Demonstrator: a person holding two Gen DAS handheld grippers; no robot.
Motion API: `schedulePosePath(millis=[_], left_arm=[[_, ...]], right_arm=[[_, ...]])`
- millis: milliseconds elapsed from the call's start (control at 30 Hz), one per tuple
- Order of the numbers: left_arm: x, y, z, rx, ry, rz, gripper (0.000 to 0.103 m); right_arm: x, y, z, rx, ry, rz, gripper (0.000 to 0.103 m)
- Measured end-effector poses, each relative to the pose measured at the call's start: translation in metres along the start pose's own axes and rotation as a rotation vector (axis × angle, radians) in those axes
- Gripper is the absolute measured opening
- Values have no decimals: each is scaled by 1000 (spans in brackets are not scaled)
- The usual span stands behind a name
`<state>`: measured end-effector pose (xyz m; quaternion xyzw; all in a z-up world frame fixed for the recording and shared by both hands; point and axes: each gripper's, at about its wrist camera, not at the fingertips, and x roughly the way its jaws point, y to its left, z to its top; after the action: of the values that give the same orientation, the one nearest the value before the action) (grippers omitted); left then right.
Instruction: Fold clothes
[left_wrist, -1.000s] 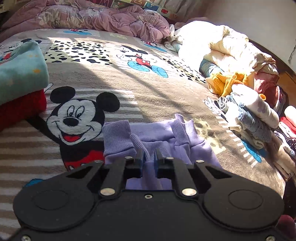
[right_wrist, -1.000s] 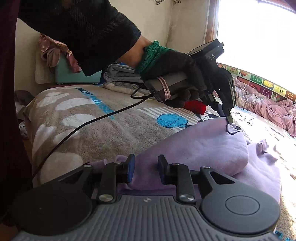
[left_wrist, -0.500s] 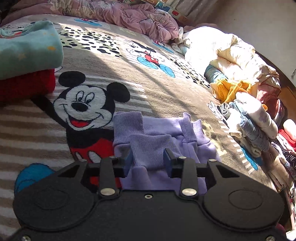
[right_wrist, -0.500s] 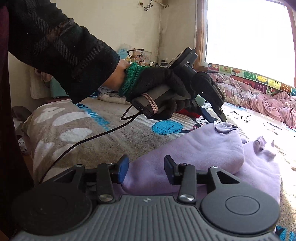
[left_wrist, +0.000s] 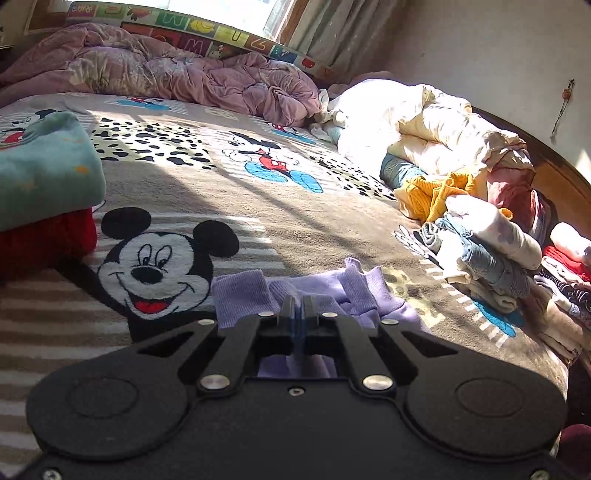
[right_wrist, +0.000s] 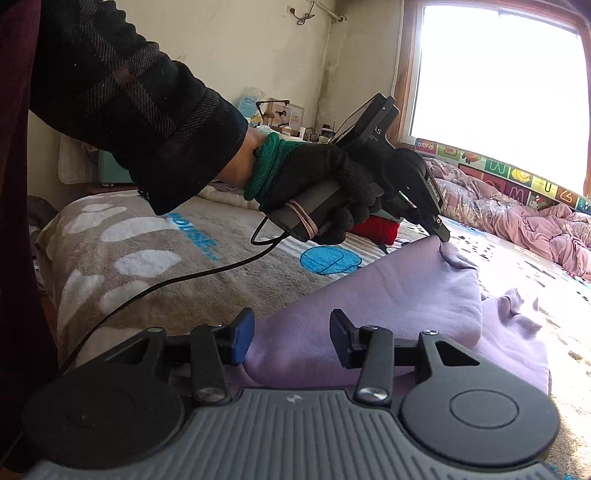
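Left gripper (left_wrist: 297, 306) clamped shut on lilac fleece garment (right_wrist: 388, 295) lying on cartoon-mouse blanket (left_wrist: 229, 206). Only right-wrist view showed gloved hand (right_wrist: 325, 184); right gripper (right_wrist: 291, 338) wide open, holding nothing, straddling garment fold.

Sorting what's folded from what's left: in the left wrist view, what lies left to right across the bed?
Teal folded blanket atop red knit → purple sweatshirt pinched by left gripper → unfolded clothes pile.

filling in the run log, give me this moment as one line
step: fold | left gripper: shut on ribbed cuff of lilac fleece sweatshirt | right gripper: open, at sweatshirt's near edge | surface: cartoon-mouse blanket
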<state>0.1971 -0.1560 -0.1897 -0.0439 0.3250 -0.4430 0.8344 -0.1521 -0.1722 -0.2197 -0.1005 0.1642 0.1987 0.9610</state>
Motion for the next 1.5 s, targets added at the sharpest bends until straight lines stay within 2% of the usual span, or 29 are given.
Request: schedulePosePath(millis=[67, 100, 133, 200, 333, 600, 700, 800, 1033, 1100, 1133, 1167, 1300, 1333, 1400, 1500], left_arm=[[3, 4, 2, -48, 31, -11, 1], [5, 7, 4, -79, 51, -17, 7], [5, 8, 6, -87, 62, -14, 18], [8, 5, 7, -67, 93, -1, 29], [17, -3, 1, -9, 166, 33, 29], [15, 8, 3, -68, 162, 15, 29], [20, 5, 2, -40, 172, 26, 29], [26, -2, 0, 8, 186, 34, 19], [40, 0, -1, -9, 234, 75, 19], [38, -4, -3, 20, 222, 72, 19], [37, -6, -3, 35, 215, 68, 5], [35, -8, -4, 50, 208, 65, 5], [4, -18, 3, 50, -17, -94, 5], [-2, -18, 6, 42, -65, -112, 5], [-3, -16, 11, 21, -103, -100, 5], [4, -11, 10, 0, -115, -75, 4]], right_arm=[[-2, -4, -1, 23, -8, -3, 47], [-5, -7, 0, 43, -21, -3, 47], [-8, -10, 1, 62, -35, -4, 47], [-16, -14, 3, 77, -67, 3, 49], [-21, -4, 0, 29, -75, 21, 51], [-13, 28, -3, -100, -60, 68, 49], [-8, 26, -4, -88, -35, 68, 49], [-5, 24, -6, -73, -12, 67, 51], [-7, 25, -7, -65, -41, 67, 51], [-8, 25, -6, -69, -56, 61, 51], [-8, 25, -6, -70, -57, 56, 51], [-7, 25, -6, -69, -53, 53, 51], [-3, 21, -7, -65, -27, 46, 51], [-2, 19, -7, -61, -17, 44, 51], [-1, 15, -8, -33, -7, 43, 51], [1, 9, -8, 15, 7, 42, 51]])
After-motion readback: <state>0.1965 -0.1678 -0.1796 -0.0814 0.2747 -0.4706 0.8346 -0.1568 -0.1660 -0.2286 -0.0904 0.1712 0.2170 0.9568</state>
